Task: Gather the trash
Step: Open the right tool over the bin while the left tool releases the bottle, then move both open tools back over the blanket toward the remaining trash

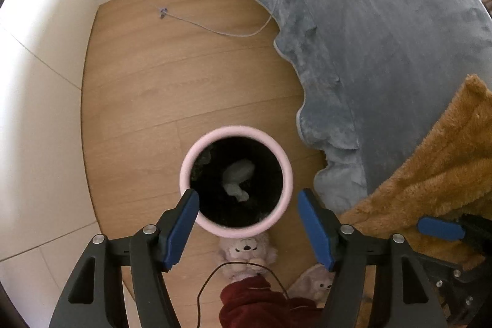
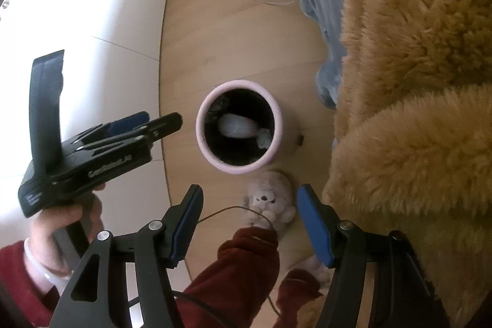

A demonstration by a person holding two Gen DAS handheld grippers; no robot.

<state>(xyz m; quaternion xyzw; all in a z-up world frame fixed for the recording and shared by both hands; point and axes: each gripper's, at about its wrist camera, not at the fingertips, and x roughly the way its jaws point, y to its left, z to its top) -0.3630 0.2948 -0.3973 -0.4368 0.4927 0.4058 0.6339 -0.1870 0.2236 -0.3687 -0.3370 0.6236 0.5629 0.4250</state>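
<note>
A pink-rimmed bin [image 1: 236,132] with a black liner stands on the wooden floor, and crumpled pale trash [image 1: 238,177] lies at its bottom. My left gripper [image 1: 247,192] hangs right above the bin's near rim, pointing down, open, with nothing between its blue pads. The right wrist view shows the same bin [image 2: 236,167] and trash [image 2: 236,126] a little ahead. There my right gripper [image 2: 249,189] stands open and empty, short of the bin. A hand holds the left gripper [image 2: 161,120] just left of the bin's mouth.
A grey blanket [image 1: 384,36] and a brown fluffy throw [image 2: 415,82] hang off the bed on the right. The person's plush slippers [image 2: 270,205] and red trouser legs [image 2: 246,260] are beside the bin. A white cable [image 1: 215,29] lies on the floor beyond. White walls close the left.
</note>
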